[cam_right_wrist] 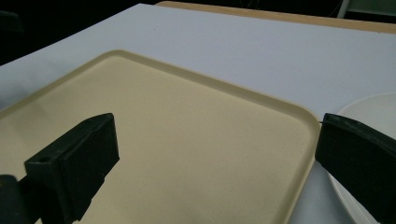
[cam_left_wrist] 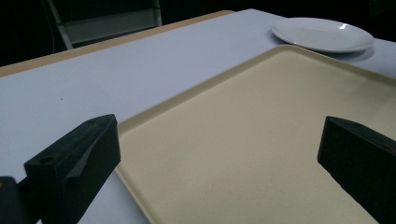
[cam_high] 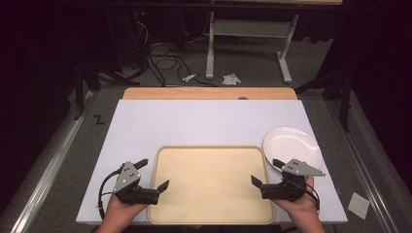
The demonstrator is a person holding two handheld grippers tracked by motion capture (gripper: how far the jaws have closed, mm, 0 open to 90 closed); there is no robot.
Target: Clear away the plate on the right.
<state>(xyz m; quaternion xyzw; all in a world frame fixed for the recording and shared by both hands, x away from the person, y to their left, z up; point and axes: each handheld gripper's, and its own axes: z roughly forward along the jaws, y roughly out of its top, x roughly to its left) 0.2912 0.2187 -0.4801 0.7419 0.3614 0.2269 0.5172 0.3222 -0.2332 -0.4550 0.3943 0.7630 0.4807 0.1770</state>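
A beige tray [cam_high: 212, 213] lies at the near middle of the white table, with nothing on it. A white plate [cam_high: 292, 144] sits just off the tray's far right corner. My left gripper [cam_high: 153, 174] hovers over the tray's left rim, jaws spread wide and bare. My right gripper [cam_high: 266, 172] straddles the tray's right rim near the plate, open too. In the left gripper view the tray [cam_left_wrist: 261, 135] runs ahead with the plate [cam_left_wrist: 322, 33] at the far right. In the right gripper view the tray [cam_right_wrist: 177, 135] spans the gap between the jaws and the plate [cam_right_wrist: 369, 109] peeks behind the right jaw.
The white table top [cam_high: 204, 121] stretches beyond the tray, with a wooden strip [cam_high: 209, 93] along its far edge. Past it, on the floor, stand a table frame [cam_high: 252, 43] and loose cables [cam_high: 165, 63]. A paper scrap [cam_high: 358, 204] lies at the near right.
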